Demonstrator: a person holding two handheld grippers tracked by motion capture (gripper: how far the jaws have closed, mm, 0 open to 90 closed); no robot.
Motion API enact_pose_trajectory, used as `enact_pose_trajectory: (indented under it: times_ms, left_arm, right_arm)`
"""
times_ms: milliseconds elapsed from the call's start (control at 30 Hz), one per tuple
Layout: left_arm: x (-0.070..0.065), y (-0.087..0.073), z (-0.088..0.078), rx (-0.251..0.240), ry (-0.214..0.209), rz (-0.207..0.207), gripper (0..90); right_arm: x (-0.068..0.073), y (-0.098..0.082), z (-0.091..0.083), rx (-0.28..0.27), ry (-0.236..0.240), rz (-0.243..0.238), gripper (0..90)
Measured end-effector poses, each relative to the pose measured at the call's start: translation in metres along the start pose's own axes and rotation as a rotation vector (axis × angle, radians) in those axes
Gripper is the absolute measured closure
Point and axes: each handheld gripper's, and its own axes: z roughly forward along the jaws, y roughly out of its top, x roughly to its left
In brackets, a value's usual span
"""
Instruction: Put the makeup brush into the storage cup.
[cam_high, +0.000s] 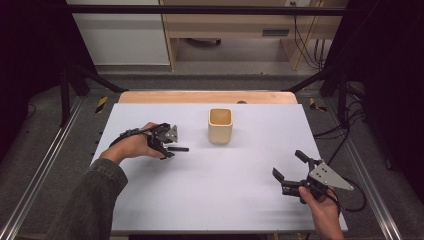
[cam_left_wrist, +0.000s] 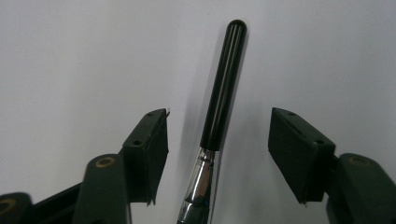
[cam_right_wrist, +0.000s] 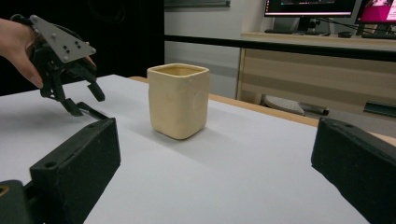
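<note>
Straddling brush (cam_left_wrist: 223, 88) near worktop (cam_high: 210, 200) left edge, left gripper (cam_left_wrist: 218, 156) jaws apart, unclamped; next: clamp handle. Right gripper (cam_high: 289, 169) jaws apart, empty.

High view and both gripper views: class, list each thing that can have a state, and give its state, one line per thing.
Brush: lying flat on the table, between the left gripper's jaws, pads not touching it.
Cup: upright, open at the top; nothing visible inside.
Left gripper: open, lowered around the brush.
Right gripper: open, holding nothing, apart from the cup.
Table: white top bearing the brush and cup.
</note>
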Motion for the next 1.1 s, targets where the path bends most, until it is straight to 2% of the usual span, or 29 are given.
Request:
enact_pose_trajectory:
  times_ms: [100,400,667,933,1100]
  left_arm:
    - [0.0009,-0.0011,0.0009,0.007,0.009,-0.007,41.0]
    - [0.0002,0.0004,0.0008,0.032,0.033,0.007,44.1]
    - [0.0009,-0.0017,0.0023,0.048,0.030,0.014,46.8]
    - [0.0003,-0.0027,0.0056,0.069,0.026,0.039,50.6]
    - [0.0012,-0.0038,0.0051,0.079,0.026,0.034,54.2]
  right_arm:
    - [0.0000,0.0001,-0.0004,0.002,0.001,-0.001,1.8]
    - [0.0010,0.0006,-0.0005,0.001,0.001,0.004,1.9]
    - [0.0004,0.0006,-0.0008,0.001,0.000,0.003,2.0]
    - [0.0006,0.0005,-0.0005,0.003,-0.003,0.005,2.0]
    - [0.0005,0.0000,0.0003,0.003,0.002,-0.001,2.0]
